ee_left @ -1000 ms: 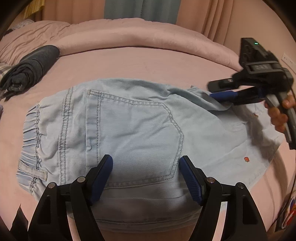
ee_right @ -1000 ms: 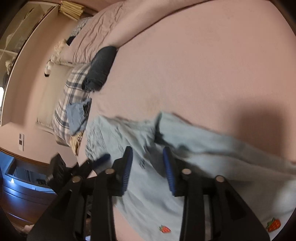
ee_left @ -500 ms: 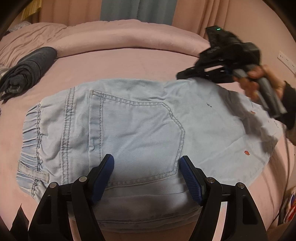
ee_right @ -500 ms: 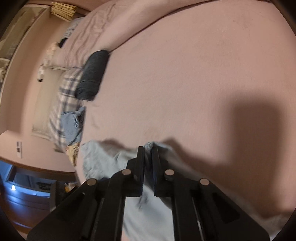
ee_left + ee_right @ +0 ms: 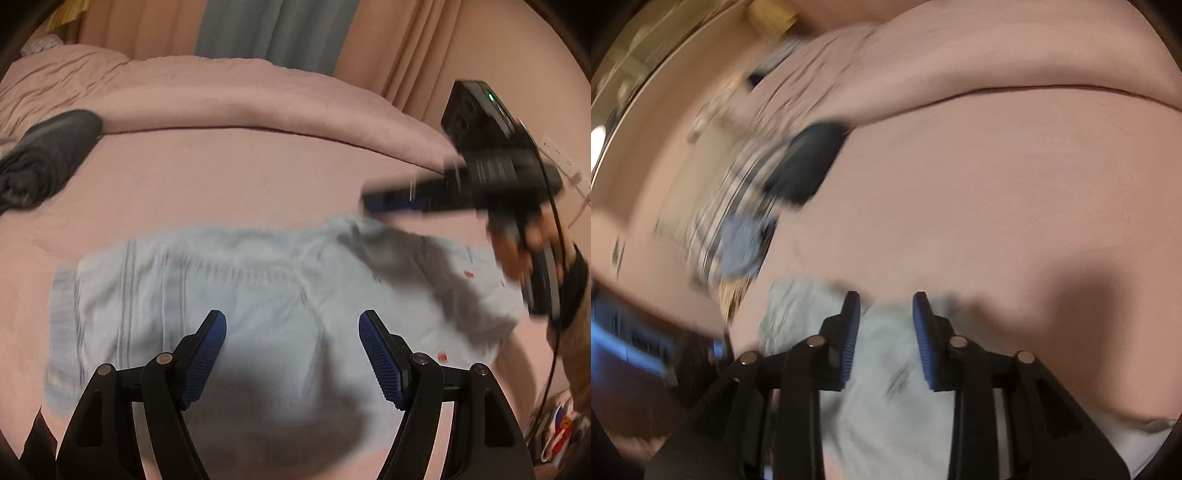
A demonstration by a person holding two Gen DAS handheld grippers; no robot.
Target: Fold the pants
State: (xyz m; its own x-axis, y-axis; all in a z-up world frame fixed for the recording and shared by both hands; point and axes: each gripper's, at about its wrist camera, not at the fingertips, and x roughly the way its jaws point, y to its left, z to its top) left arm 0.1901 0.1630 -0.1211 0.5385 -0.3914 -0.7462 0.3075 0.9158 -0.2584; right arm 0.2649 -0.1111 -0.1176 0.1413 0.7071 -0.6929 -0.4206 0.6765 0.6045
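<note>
With the left gripper (image 5: 291, 354) wide open and empty over the pants (image 5: 258, 295), the right gripper (image 5: 884, 332), which has just been opening, empty, should regrip the bunched edge at two o'clock and smooth it flat.

pants (image 5: 229, 280) pale blue denim, washed-out look, tiny red-orange motifs near leg end. bedsheet (image 5: 229, 184) dusty pink all over, duvet (image 5: 236, 96) same pink. rolled garment (image 5: 44, 155) dark charcoal grey. curtains (image 5: 388, 40) peach with teal-grey panel (image 5: 273, 29) in middle. gripper pads (image 5: 201, 360) ribbed blue on black frames. plaid fabric (image 5: 738, 192) white with dark checks, blurry.
</note>
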